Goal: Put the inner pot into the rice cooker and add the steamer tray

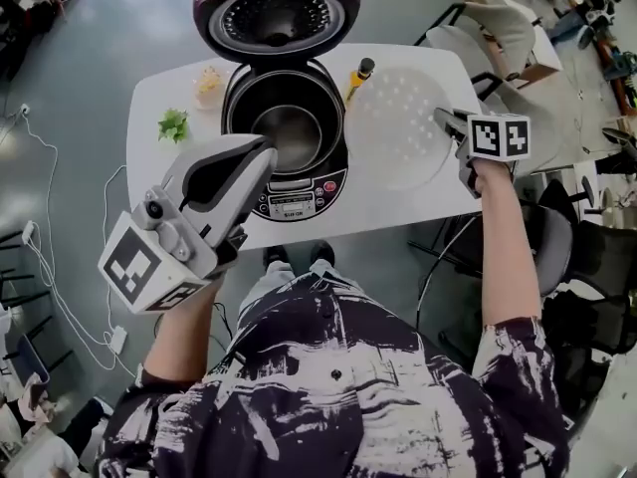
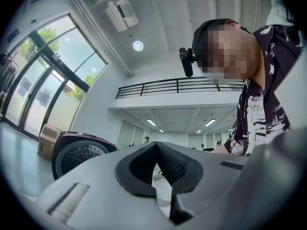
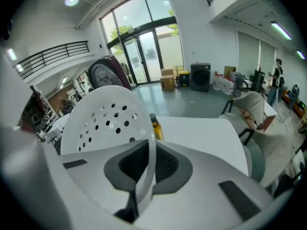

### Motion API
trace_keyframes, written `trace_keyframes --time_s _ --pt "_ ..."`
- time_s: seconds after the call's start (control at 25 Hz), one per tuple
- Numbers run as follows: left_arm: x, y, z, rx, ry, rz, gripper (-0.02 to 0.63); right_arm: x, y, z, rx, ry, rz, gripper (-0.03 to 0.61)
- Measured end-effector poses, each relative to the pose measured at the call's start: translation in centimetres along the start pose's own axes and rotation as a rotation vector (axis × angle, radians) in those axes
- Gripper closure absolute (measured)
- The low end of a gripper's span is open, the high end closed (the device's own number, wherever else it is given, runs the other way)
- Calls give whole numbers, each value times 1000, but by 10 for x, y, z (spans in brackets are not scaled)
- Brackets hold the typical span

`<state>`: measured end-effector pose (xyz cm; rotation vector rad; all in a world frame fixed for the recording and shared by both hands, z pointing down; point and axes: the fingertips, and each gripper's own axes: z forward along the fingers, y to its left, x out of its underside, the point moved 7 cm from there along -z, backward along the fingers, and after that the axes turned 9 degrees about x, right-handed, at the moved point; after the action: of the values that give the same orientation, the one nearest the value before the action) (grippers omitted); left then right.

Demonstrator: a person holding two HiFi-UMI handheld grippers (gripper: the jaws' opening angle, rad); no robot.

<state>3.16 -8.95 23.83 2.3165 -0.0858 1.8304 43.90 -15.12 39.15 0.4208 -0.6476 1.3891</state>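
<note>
The rice cooker [image 1: 291, 189] stands on the white table [image 1: 149, 98] with its maroon lid [image 1: 276, 13] up and the metal inner pot [image 1: 289, 129] seated inside. My right gripper [image 1: 448, 122] is shut on the rim of the white perforated steamer tray [image 1: 398, 127], which hangs tilted above the table, right of the cooker. In the right gripper view the tray [image 3: 103, 116] rises from between the pads of the right gripper [image 3: 151, 145]. My left gripper [image 1: 261, 152] hovers at the cooker's front left, shut and empty. In its own view the left gripper [image 2: 157, 145] points past the lid [image 2: 79, 155].
A yellow bottle [image 1: 358, 76] lies on the table between cooker and tray. A green sprig [image 1: 173, 124] and a small pale item [image 1: 208, 83] sit at the table's left. Chairs [image 1: 498, 28] stand off the right side. Cables trail on the floor at the left.
</note>
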Motion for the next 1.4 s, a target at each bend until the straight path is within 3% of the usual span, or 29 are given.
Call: trace_keyframes --time_s 0.24,0.44,0.76,1.08,1.4 --pt "-17 4 -39 -63 -24 25 609 -83 103 27 -98 -63 -167 577" --pt "-23 3 -79 -126 -36 40 609 -86 157 86 -112 42 -215 577" --pt "-25 7 -113 -203 -45 41 609 -63 170 145 -59 202 -229 576" --pt "-22 11 -120 -206 -46 30 609 -51 180 163 21 227 -278 577" --pt "-21 15 -119 -190 -47 23 609 -43 186 168 105 225 -393 575"
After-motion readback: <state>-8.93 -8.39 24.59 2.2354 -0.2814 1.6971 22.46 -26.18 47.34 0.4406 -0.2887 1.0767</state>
